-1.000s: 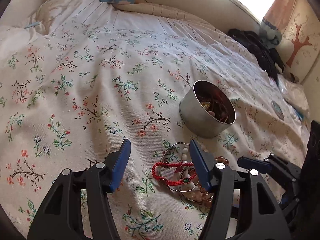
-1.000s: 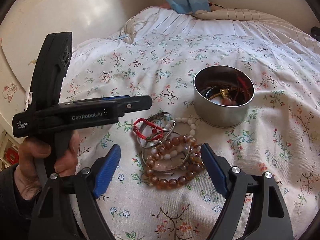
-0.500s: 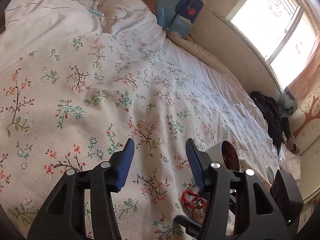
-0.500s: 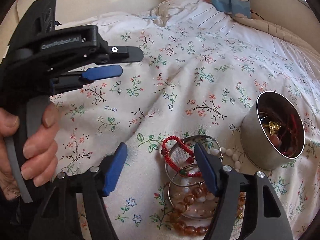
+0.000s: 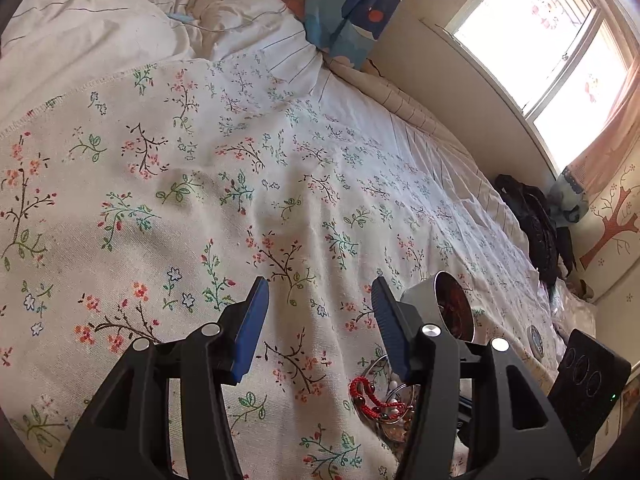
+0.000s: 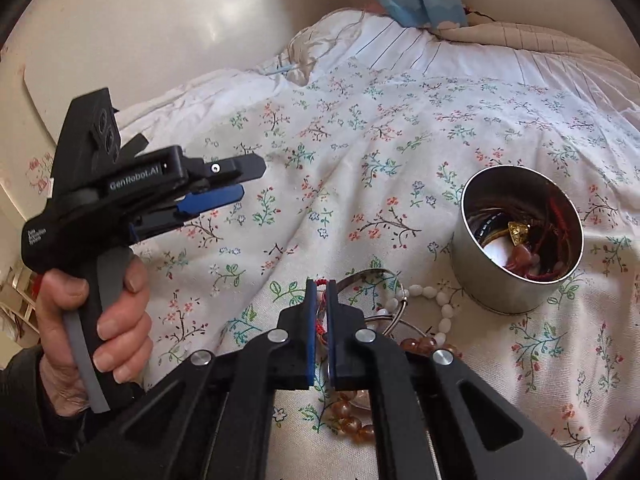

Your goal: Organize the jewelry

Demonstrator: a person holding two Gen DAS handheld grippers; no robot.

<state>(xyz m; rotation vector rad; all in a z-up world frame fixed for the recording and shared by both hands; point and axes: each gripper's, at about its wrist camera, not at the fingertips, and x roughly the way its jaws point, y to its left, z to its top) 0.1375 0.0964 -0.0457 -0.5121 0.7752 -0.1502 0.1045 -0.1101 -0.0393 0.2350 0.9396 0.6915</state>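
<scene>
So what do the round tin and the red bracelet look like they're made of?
The round tin looks like bare polished metal: silvery wall with soft reflections. The red bracelet looks like braided cord with small dark beads, matte and knotted; the exact fibre can't be told.

A cord bracelet sits between the right gripper's jaws. The tin stands ahead to their right, beads lying between.
</scene>
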